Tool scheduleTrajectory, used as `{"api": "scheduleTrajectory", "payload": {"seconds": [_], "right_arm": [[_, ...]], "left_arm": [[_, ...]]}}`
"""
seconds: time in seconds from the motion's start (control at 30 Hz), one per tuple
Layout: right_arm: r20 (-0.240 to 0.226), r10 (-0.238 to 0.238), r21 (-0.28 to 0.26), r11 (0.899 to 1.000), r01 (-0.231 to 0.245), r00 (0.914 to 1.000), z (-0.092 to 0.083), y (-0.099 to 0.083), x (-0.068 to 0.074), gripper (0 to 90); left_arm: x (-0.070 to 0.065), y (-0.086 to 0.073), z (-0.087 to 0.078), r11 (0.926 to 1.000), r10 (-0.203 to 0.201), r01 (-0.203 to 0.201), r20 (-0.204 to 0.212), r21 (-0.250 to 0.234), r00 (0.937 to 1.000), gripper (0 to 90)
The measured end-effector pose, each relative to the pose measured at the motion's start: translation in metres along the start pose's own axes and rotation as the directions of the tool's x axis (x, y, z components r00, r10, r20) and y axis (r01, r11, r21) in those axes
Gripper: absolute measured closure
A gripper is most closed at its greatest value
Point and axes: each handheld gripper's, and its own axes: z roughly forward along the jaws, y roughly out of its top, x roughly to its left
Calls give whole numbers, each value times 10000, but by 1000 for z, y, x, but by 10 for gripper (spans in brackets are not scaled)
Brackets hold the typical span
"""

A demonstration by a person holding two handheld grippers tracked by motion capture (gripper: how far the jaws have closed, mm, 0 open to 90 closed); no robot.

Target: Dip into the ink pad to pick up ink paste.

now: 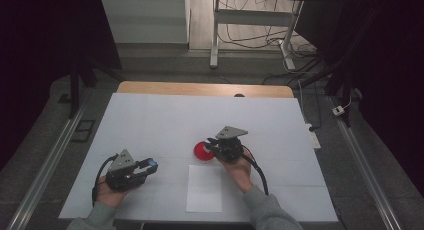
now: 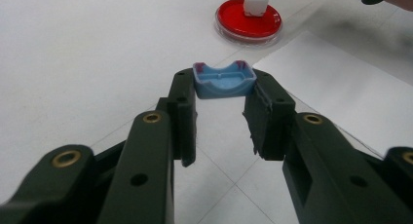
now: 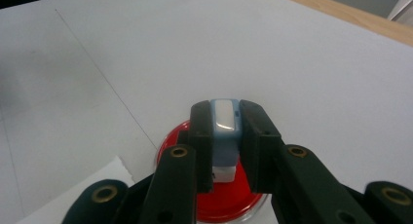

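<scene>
Small blue-and-white stamp (image 3: 225, 131) clamped between the closed jaws of the right gripper (image 3: 227, 112), standing upright with its white base down on the red ink pad (image 1: 201, 152), near the middle of the white-covered table (image 1: 160, 115). Matching blue cap (image 2: 224, 80) pinched across its short sides at the very tips of the left gripper (image 2: 225, 87), also closed, held just above the table well to the left of the pad. Blank sheet of paper (image 1: 204, 189) lying flat just in front of the pad, between the two hands. By the look of it, a light, rigid plastic body with smooth and probably slippery sides, so best taken on the two broad flat faces, high on the blue housing, as now, keeping the pads clear of the inked base. Probably a springy or soft printing face underneath, so a straight downward press rather than a tilted one, to avoid a smeared or partial print. Cap thin-walled and hollow, likely to flex or pop out under a hard squeeze; a gentle hold is enough. Pad shallow and light, liable to slide or lift with the stamp if the ink sticks.
</scene>
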Motion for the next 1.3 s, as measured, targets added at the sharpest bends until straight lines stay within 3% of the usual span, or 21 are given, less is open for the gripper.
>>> {"api": "scheduleTrajectory", "payload": {"seconds": [0.4, 0.9, 1.3], "right_arm": [[-412, -199, -614, 9980, 173, 9990, -8, 13, 12, 755], [-561, -287, -331, 9991, 268, 9980, 3, 12, 17, 755], [-404, -356, -26, 9994, 355, 9985, 7, 9, 14, 755]], "left_arm": [[0, 0, 0, 10000, 36, -36, 9, 22, 10000, 654], [0, 0, 0, 10000, 34, -35, 4, 38, 10000, 653], [0, 0, 0, 10000, 39, -39, 2, 45, 10000, 654]]}}
